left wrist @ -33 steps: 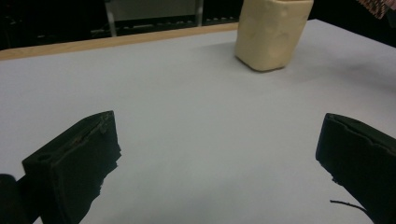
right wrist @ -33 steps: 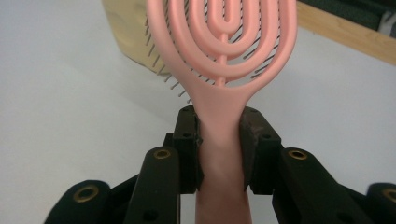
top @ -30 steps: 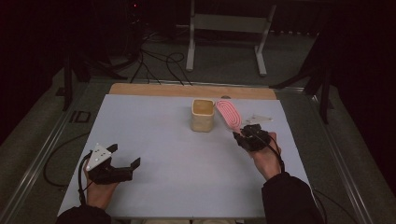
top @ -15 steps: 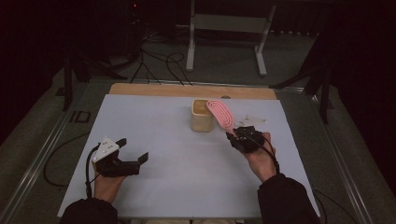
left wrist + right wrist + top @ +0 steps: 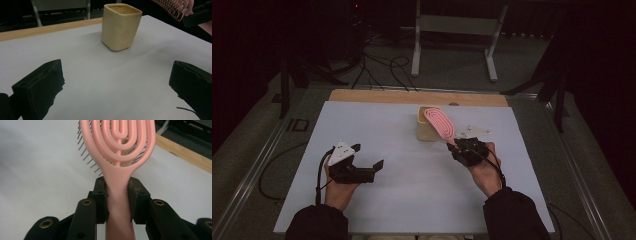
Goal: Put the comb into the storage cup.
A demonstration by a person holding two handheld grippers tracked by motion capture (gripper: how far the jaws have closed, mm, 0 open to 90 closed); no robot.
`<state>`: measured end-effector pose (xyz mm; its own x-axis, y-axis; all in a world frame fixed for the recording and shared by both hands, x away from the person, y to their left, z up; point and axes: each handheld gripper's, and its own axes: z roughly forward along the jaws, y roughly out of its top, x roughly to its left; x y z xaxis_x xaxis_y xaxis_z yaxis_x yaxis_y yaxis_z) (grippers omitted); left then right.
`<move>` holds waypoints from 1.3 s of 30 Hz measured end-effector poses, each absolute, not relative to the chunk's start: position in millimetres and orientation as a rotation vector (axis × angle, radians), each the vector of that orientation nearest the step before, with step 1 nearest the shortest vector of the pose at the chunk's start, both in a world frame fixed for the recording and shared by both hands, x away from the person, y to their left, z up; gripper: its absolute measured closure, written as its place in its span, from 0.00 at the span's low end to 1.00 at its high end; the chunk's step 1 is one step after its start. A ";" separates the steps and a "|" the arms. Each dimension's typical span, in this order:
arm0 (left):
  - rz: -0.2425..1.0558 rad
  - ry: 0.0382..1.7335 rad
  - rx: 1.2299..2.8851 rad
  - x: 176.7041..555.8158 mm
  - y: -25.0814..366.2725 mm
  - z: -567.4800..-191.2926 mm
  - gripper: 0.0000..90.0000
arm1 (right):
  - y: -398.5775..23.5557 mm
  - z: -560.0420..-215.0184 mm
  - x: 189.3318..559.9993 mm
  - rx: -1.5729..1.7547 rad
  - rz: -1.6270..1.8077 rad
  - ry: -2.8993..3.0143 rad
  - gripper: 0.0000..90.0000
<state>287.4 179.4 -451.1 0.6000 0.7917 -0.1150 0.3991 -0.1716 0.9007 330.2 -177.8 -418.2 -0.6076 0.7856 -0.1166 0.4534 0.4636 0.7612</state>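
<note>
In our right hand, the right gripper has its jaws clamped on the handle of a pink hairbrush. In the right gripper view, the two black pads press the handle from either side, and the looped brush head rises just ahead of them, its bristles pointing off to the left of the jaws. In the high view, the brush head tilts forward and away from that gripper, its far end hanging over the rim of a cream square cup that stands just beyond the jaws.

Our left hand holds the left gripper low over the white table top, with its jaws apart and nothing between them. In the left gripper view, bare table lies between the two black jaws, the cup stands well ahead of them, and the bristled brush head shows beyond and to the right of the cup.

Farther off past the cup runs the wooden edge of the table.
</note>
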 end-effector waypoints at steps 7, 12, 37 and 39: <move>0.442 0.949 1.790 295.2 164.1 -447.3 0.00 | -166.4 -419.8 327.4 1.003 0.995 2.271 0.78; 0.388 0.921 1.779 302.3 148.0 -443.5 0.00 | -157.7 -420.0 324.7 0.977 1.015 2.273 0.78; 0.252 0.910 1.714 336.9 79.3 -421.3 0.00 | -126.6 -420.8 310.3 0.863 1.114 2.278 0.79; 0.245 0.916 1.713 337.5 78.8 -420.5 0.00 | -123.7 -421.0 308.8 0.863 1.120 2.276 0.79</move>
<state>337.5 78.8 -420.5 0.6769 0.6796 -0.2827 0.4481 -0.0758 0.8908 308.8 -123.7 -421.0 -0.6984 0.7049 -0.1238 0.3320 0.4723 0.8165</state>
